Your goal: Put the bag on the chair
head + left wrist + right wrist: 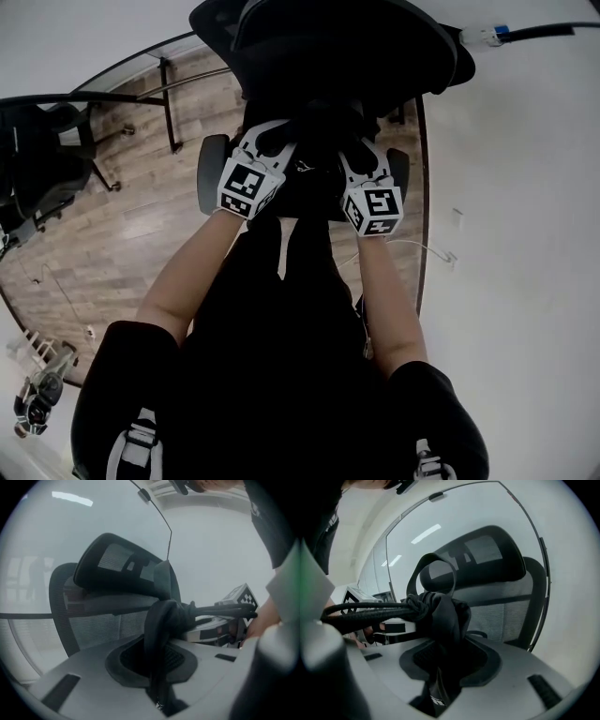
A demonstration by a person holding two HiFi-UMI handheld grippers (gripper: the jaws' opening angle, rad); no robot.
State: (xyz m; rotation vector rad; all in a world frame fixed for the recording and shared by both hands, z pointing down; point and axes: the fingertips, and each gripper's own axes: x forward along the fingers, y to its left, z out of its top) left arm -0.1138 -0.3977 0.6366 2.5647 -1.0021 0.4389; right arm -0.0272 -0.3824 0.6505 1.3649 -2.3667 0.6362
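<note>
Both grippers are clenching the one black bag (443, 613). The left gripper (157, 660) is pinching a strap and the right gripper (443, 663) is gripping a fold of fabric. The bag is hanging between them, just ahead of the jaws, facing the mesh office chair (93, 620). I'd be lowering both ends evenly and releasing only once it is resting on the seat. I'm counting one bag, two grippers and one chair ahead.
</note>
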